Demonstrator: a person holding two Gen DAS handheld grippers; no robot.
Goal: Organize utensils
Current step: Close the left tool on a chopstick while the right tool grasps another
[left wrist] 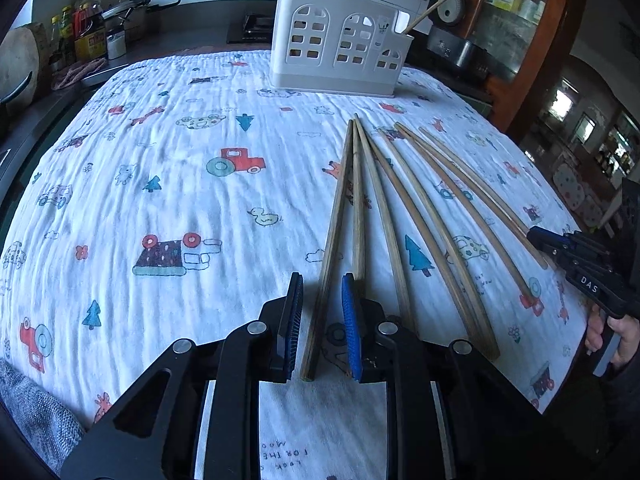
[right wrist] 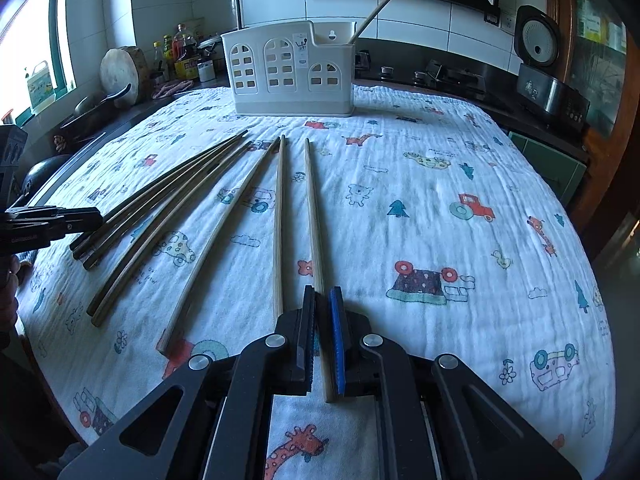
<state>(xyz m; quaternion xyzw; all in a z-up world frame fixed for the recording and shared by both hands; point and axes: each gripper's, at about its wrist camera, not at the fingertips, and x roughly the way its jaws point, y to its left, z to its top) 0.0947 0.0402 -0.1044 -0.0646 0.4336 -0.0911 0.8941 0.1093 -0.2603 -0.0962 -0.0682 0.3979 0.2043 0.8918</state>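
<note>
You are early in the job: only two chopsticks stand in the white holder [right wrist: 292, 76] at the far end of the cloth, while about seven lie fanned out nearer you. Your right gripper [right wrist: 320, 300] is clamped on the rightmost chopstick [right wrist: 314, 220] (not yet lifted); your left gripper [left wrist: 320, 292] straddles the leftmost chopstick [left wrist: 338, 216], pads not yet touching

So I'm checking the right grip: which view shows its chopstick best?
Right wrist view: the right gripper is shut on the chopstick, seen full length. The left wrist view shows it at the edge, partly hidden.
</note>
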